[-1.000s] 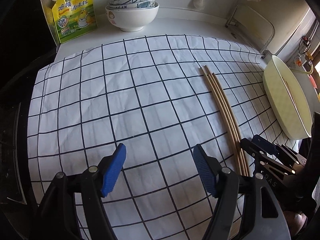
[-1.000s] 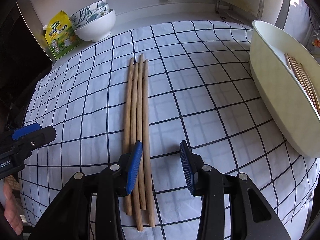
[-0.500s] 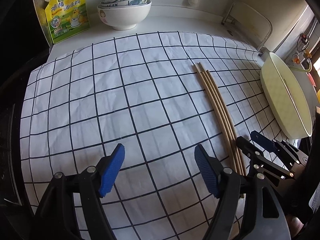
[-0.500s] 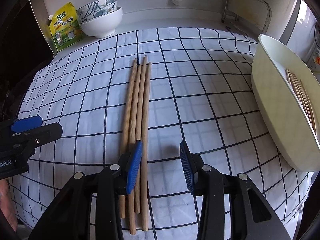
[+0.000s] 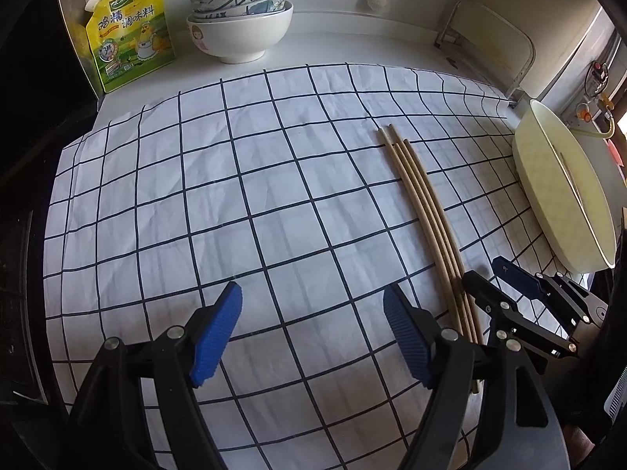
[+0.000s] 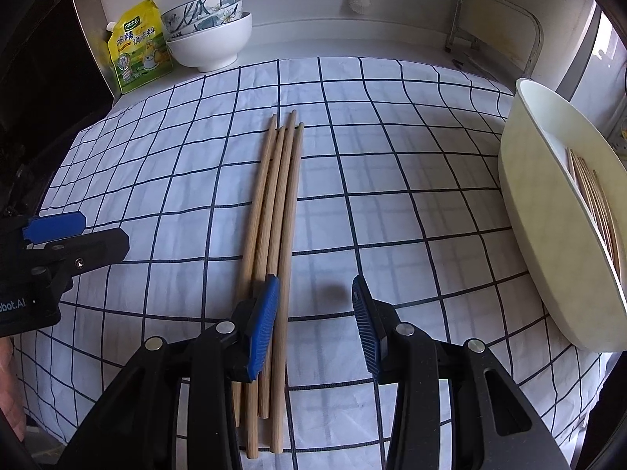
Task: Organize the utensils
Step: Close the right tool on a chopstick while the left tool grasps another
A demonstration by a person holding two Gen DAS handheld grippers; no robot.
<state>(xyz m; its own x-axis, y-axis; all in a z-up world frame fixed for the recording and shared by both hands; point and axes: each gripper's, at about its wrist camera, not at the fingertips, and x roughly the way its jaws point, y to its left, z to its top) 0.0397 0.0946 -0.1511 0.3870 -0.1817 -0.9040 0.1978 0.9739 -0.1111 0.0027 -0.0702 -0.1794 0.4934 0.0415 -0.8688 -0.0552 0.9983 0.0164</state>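
We hold our left tongs [image 5: 311,333] over the white cloth with a dark grid [image 5: 235,211] that covers the surface; their blue pads are opening, with nothing between them but bare cloth. Our right tongs [image 6: 315,325] stand partly open above the four long wooden chopsticks [image 6: 282,196], which lie side by side on the cloth; the left pad sits over the sticks, not gripping them. More chopsticks [image 6: 599,203] rest inside the cream oval plastic tray [image 6: 548,243] at the right edge. A stack of bowls [image 5: 241,19] and a yellow seasoning pouch [image 5: 129,31] stand at the back.
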